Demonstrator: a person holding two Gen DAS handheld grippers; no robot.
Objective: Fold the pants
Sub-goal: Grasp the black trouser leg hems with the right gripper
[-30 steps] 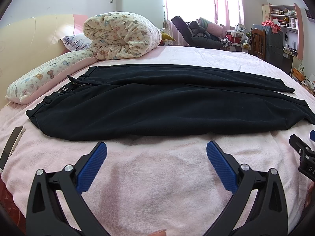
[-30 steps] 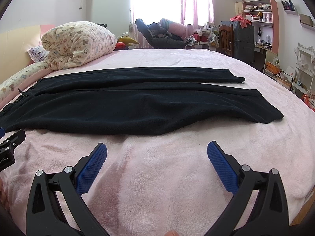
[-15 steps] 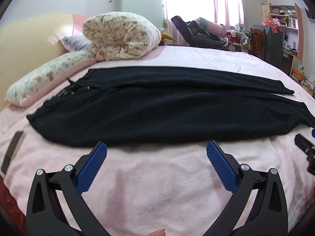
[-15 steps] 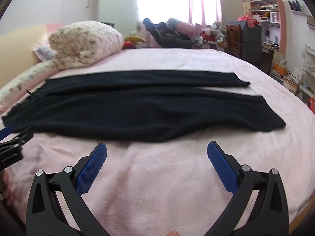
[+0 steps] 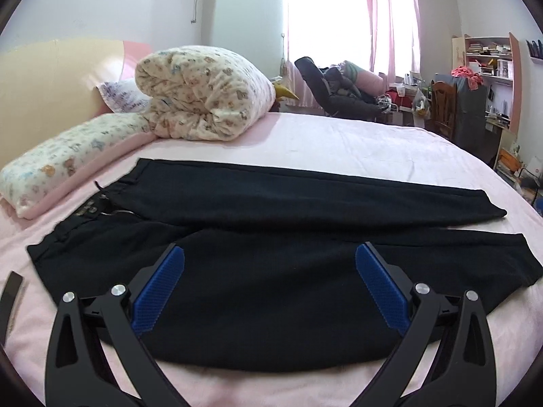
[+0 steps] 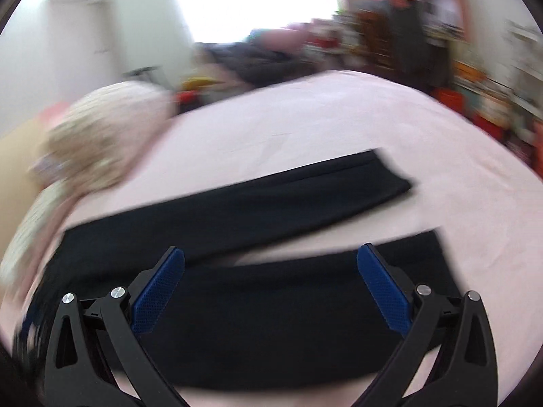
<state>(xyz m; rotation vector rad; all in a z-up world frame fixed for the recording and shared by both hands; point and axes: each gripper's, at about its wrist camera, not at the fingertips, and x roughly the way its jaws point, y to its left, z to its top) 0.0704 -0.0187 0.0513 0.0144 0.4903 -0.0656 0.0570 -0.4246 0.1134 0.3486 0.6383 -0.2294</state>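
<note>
Black pants [image 5: 271,224] lie flat on the pink bed [image 5: 339,142], waistband at the left, both legs stretched to the right. My left gripper [image 5: 269,261] is open above the near leg's upper part, its blue pads [image 5: 159,291] wide apart with nothing between them. The right wrist view is blurred by motion; there the pants [image 6: 258,298] show the two legs parted in a narrow V, cuffs at the right. My right gripper [image 6: 270,261] hangs open over the near leg, holding nothing.
A rolled patterned quilt [image 5: 203,95] and a long pillow [image 5: 68,159] lie by the headboard at the left. A dark flat strip [image 5: 12,285] rests at the bed's left edge. A reclining chair [image 5: 339,95], desk and shelves [image 5: 488,78] stand beyond the bed.
Both grippers have moved forward from the bare blanket to above the near pant leg. The right view has swung and tilted fast, now blurred. Both stay open.
</note>
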